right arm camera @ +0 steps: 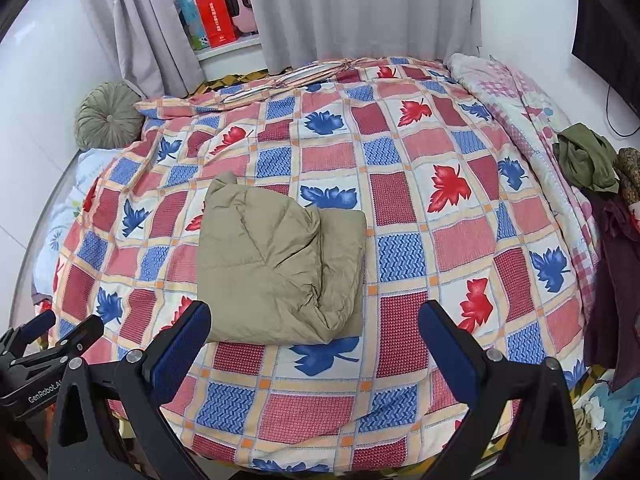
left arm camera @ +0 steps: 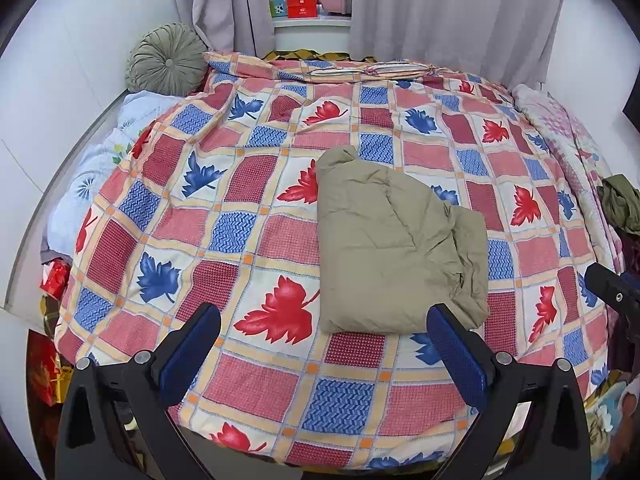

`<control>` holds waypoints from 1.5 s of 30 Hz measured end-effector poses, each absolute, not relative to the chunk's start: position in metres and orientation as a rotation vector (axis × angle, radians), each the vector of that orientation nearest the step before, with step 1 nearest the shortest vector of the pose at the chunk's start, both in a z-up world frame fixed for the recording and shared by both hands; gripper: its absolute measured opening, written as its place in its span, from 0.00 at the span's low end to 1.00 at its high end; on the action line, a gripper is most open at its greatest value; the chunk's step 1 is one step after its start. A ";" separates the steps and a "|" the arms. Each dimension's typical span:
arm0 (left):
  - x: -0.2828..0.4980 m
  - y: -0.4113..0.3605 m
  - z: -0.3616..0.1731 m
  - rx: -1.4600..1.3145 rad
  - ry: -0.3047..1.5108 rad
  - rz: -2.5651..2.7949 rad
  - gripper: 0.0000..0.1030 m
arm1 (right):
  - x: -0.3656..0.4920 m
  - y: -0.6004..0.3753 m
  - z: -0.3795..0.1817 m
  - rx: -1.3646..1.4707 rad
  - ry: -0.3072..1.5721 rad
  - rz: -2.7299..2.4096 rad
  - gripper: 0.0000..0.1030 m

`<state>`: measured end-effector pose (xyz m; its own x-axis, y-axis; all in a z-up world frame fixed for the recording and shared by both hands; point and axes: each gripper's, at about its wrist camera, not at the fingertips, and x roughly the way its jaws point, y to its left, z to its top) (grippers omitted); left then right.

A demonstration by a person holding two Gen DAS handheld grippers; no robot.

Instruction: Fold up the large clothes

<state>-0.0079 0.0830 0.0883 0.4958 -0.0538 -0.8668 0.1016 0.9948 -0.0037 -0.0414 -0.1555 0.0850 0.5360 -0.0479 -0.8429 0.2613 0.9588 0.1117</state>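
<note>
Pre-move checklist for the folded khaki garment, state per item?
1. Left gripper open and empty: ok.
2. Right gripper open and empty: ok.
3. Khaki padded garment lying folded on the leaf-patterned checked quilt: ok, a compact bundle.
4. Fold neat: not ok, the right edge is bunched and creased.
5. Space around the bundle free: ok, only quilt beside it; the crumpled olive-green cloth sits apart at the bed's right edge.
6. Whether the garment needs another fold: cannot tell.
</note>
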 end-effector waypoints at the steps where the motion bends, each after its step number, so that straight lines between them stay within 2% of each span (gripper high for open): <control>1: -0.008 0.083 0.089 0.050 1.048 -0.093 1.00 | -0.042 -0.155 0.085 0.236 0.991 -0.187 1.00; 45: -0.006 0.081 0.089 0.059 1.045 -0.090 1.00 | -0.043 -0.153 0.085 0.237 0.988 -0.190 1.00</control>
